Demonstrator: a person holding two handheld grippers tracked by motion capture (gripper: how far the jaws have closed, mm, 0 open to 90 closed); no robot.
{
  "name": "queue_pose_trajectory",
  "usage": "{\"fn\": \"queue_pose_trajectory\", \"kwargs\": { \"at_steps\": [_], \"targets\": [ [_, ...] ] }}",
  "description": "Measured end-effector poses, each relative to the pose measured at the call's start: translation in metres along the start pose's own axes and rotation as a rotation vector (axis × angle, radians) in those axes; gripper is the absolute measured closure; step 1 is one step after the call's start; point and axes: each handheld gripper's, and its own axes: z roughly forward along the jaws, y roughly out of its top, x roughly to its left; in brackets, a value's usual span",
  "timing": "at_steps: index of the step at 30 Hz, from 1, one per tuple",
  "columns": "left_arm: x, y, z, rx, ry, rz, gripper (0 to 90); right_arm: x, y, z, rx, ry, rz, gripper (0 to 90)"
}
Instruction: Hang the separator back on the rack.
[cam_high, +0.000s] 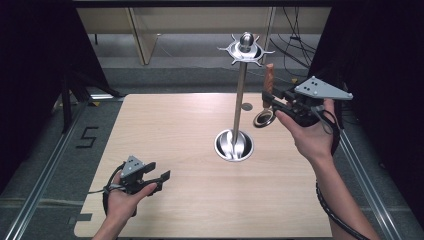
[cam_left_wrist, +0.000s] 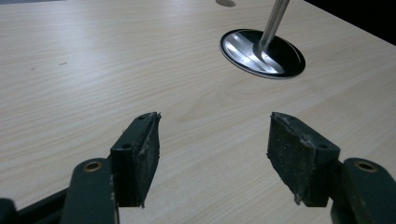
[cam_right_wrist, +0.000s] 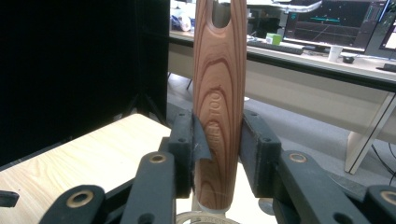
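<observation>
Stand sits right of centre on the table: round shiny base, tall pole, ring of hooks on top. Right gripper is clenched on the wooden handle of a utensil, held upright just right of the pole and below the hook ring; its metal head hangs low near the table, beside the base. Handle-up grip with the slotted end on top probably means hanging it on a hook, so it likely needs lifting first. Left gripper is released, jaws wide apart with nothing between, resting low near the table edge, well left of the stand, seemingly parked out of the way.
</observation>
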Motion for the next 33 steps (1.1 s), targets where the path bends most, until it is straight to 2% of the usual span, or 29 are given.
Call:
{"fn": "queue_pose_trajectory", "kwargs": {
  "at_steps": [2,3,5,12,22,23,27,28,33],
  "targets": [
    [0.0000,0.0000,0.0000,0.000,-0.001,0.000,33.9,-0.0007,0.0010,0.0007,-0.013,0.001,-0.018,68.9],
    [0.0000,0.0000,0.0000,0.000,-0.001,0.000,33.9,0.0008,0.0013,0.0000,-0.002,0.003,0.004,68.9],
    [-0.0001,-0.0001,0.0000,0.001,-0.001,0.000,33.9,0.0001,0.0021,0.0007,-0.017,-0.006,-0.015,68.9],
    [-0.0001,-0.0001,0.0000,0.000,-0.001,0.000,33.9,0.0028,0.0038,0.0008,-0.010,0.008,-0.002,68.9],
    [0.0001,0.0001,0.0001,-0.002,-0.001,0.007,34.0,0.0020,0.0064,0.0024,-0.017,0.004,-0.022,68.9],
    [0.0002,0.0001,-0.0001,0.002,0.000,0.009,34.0,0.0030,0.0064,0.0021,-0.007,0.006,-0.006,68.9],
    [0.0002,0.0001,0.0000,0.003,0.000,0.010,34.0,0.0030,0.0064,0.0039,-0.013,0.003,0.002,68.9],
    [0.0001,0.0002,-0.0001,0.002,-0.001,0.010,34.0,0.0039,0.0063,0.0044,-0.010,0.005,0.021,68.9],
    [0.0000,-0.0001,0.0003,0.001,-0.004,0.000,34.0,0.0037,0.0065,0.0057,-0.001,0.011,0.028,68.8]
  ]
}}
